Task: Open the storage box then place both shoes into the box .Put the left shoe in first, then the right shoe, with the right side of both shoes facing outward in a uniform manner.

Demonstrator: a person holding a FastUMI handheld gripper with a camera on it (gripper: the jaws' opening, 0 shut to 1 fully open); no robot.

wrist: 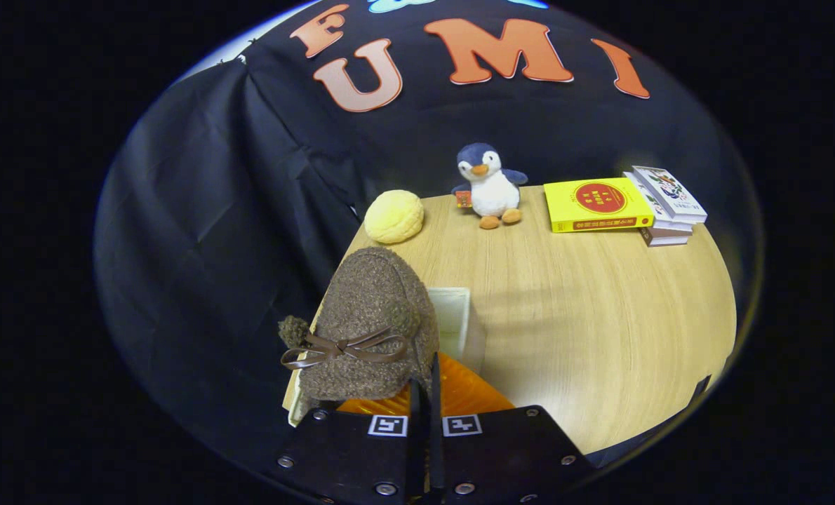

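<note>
Shoe going into the box

Gripper (424,393) fingers pinched tight on the fuzzy brown shoe (372,322), held over the open storage box (459,319). Looks like it needs lowering in next.

Counted on table (565,308): one shoe (368,326), one box (459,319), one penguin (489,186), one bun (393,216), three books (624,205); gripper (424,393) fingers closed together.

A staged recording booth, not a lived-in room: black cloth wall (200,210) draped in folds close behind a light wooden table (600,315). Set out along the far edge like props: a plush penguin (489,186), a yellow bun-shaped soft toy (393,216), a small stack of books (628,205).
</note>
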